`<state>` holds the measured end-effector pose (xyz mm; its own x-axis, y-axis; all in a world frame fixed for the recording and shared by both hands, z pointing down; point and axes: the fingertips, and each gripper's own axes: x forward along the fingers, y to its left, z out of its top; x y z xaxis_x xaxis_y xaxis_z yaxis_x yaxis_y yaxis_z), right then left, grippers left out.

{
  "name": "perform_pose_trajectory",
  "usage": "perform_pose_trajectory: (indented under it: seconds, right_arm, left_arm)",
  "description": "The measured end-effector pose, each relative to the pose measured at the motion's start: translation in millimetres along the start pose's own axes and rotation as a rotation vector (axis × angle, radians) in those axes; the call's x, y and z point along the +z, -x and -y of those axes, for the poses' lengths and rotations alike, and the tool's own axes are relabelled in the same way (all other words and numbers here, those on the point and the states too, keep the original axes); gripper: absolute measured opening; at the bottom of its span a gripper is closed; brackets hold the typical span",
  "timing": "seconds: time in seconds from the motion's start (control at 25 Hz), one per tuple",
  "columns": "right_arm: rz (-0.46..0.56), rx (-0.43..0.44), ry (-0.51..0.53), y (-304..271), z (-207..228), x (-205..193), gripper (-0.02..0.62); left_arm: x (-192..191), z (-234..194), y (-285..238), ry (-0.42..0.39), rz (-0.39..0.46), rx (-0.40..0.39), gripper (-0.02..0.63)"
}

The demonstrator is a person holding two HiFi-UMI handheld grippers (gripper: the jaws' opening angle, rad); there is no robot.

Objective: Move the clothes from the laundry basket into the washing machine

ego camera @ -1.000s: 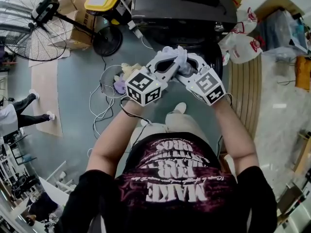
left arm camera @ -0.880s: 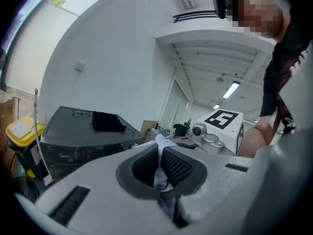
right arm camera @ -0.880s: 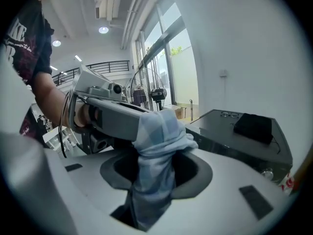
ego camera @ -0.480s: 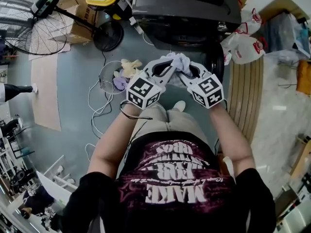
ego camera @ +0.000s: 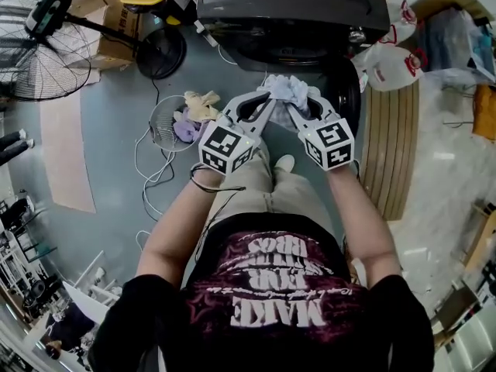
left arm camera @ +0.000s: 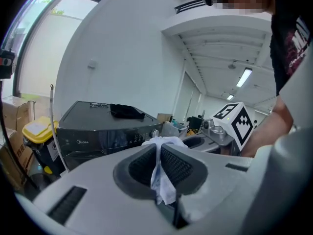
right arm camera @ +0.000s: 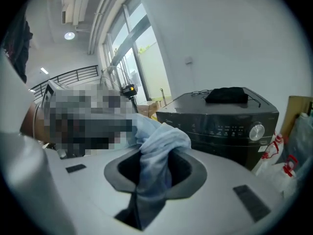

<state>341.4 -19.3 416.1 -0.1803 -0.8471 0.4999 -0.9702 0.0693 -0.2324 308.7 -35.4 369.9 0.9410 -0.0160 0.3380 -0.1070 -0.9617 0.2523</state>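
1. The left gripper (left arm camera: 159, 150) has its jaws pressed almost together, pinching a thin fold of the pale blue cloth (left arm camera: 162, 177), which hangs down between the pads.
2. The right gripper (right arm camera: 155, 156) has just been closing its jaws. They now clamp a thicker bunch of the same cloth, which bulges above them and trails down below.
3. In the head view the two grippers meet tip to tip in front of the person's chest, with the cloth bunched where they join. It is held in the air, off the floor, just before the front of the washing machine (ego camera: 287, 10).
4. The laundry basket (ego camera: 155, 113), a round wire one, stands on the floor to the left of the grippers, off the machine's front left corner. A yellow garment (ego camera: 200, 103) and a purple garment (ego camera: 184, 127) lie in it.
5. On the machine's top lies a black cloth (left arm camera: 126, 111).
6. A standing fan (ego camera: 39, 53) is at the floor's far left edge.
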Motion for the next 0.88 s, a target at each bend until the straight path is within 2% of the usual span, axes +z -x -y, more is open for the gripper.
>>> perform_pose_trajectory:
  seconds: [0.2, 0.32, 0.52, 0.88]
  right_arm:
    - [-0.003, -0.090, -0.109, -27.8, 39.4, -23.3, 0.101]
    - [0.017, -0.124, -0.137, -48.9, 60.3, -35.5, 0.101]
    - [0.058, -0.171, -0.144, -83.8, 100.3, -50.0, 0.097]
    - [0.092, -0.206, -0.141, -147.7, 156.6, -68.3, 0.094]
  left_arm:
    - [-31.8, -23.3, -28.9, 0.048, -0.027, -0.012, 0.018]
    - [-54.1, -40.4, -49.7, 0.052, -0.050, -0.028, 0.018]
    - [-82.8, -68.7, -69.3, 0.043, -0.088, -0.053, 0.018]
    - [-154.6, -128.2, -71.9, 0.141, -0.174, -0.025, 0.018]
